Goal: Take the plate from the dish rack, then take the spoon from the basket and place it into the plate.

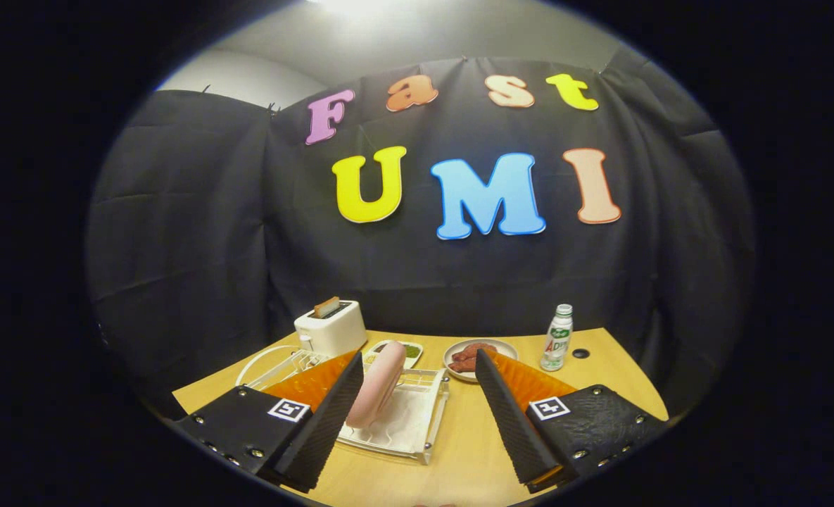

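A pink plate (376, 386) stands on edge in a white dish rack (420, 429) on the wooden table (473, 451). My gripper (418, 358) is open and holds nothing, its fingers spread wide above the table's near part. The plate sits just inside the left finger (325, 422), close to its ribbed pad; I cannot tell whether they touch. The right finger (512, 415) is well clear of the plate, to the right of the rack. A white wire frame (265, 360), perhaps the basket, shows behind the left finger, its contents hidden.
A white toaster (330, 328) with toast in it stands at the back left. Beyond the rack lie a small dish with something green (406, 351) and a plate of reddish-brown food (476, 355). A small bottle (557, 338) and a black round spot (580, 353) are at the back right.
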The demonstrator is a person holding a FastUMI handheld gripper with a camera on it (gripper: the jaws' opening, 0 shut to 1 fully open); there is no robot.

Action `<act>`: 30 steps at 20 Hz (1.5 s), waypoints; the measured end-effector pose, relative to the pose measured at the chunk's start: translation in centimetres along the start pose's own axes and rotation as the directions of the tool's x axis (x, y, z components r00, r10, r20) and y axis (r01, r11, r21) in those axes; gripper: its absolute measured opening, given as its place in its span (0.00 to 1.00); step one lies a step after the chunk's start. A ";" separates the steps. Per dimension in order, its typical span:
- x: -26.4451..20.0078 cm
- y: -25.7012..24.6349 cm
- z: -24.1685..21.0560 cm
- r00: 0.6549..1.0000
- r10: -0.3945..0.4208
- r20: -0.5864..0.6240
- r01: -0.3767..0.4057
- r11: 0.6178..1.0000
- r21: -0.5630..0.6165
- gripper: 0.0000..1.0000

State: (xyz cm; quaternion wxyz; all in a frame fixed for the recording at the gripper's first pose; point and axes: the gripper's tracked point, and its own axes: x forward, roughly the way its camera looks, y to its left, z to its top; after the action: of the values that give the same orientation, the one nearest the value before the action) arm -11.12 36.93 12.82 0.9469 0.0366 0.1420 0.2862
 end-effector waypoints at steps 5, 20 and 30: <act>8.1 2.1 -3.8 0.979 0.031 -0.200 -0.018 0.997 0.070 0.98; 16.6 3.0 -13.4 0.789 -0.003 -0.614 0.070 0.994 0.084 0.53; 17.4 1.0 -9.7 0.753 -0.266 -0.602 0.168 0.962 -0.214 0.29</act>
State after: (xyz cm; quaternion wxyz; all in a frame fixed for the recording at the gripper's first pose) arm -0.58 47.29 -0.60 0.8727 -0.1469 0.4297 0.1795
